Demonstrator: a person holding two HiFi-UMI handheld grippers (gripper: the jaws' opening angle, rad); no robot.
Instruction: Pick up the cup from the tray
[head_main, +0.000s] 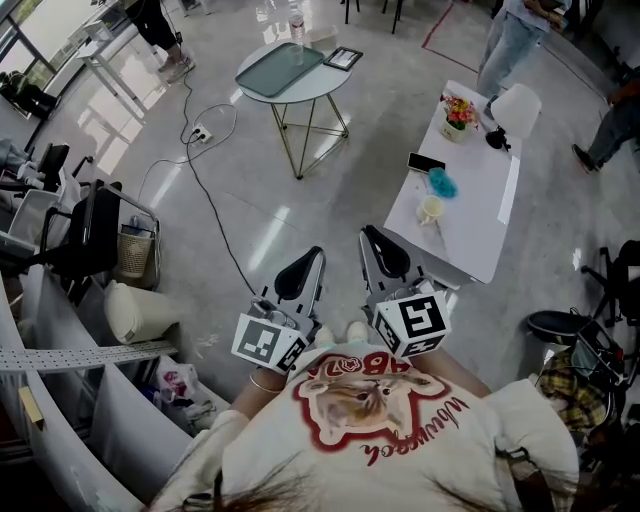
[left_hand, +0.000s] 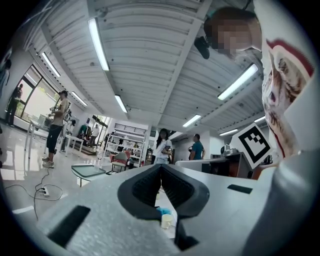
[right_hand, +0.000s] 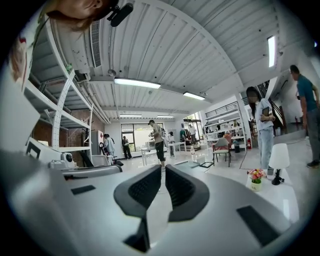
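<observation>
Starting approach: left claw (head_main: 318, 252) and right claw (head_main: 368, 233) pinched together, empty; small cream cup (head_main: 430, 209) on white rectangular worktop (head_main: 478, 240), mid-right. Next: step in, open.

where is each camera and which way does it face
Head view: on the person's head, looks steeply down at table and cup; shows shirt, left hand-held gripper, right hand-held gripper.
Left gripper view: on the left hand-held gripper, looks along its shut jaws at the cup; shirt right.
Right gripper view: on the right hand-held gripper, looks along its shut jaws across the room; shirt upper left.
Shared: cup, head and left gripper views; flower pot, head and right gripper views.
</observation>
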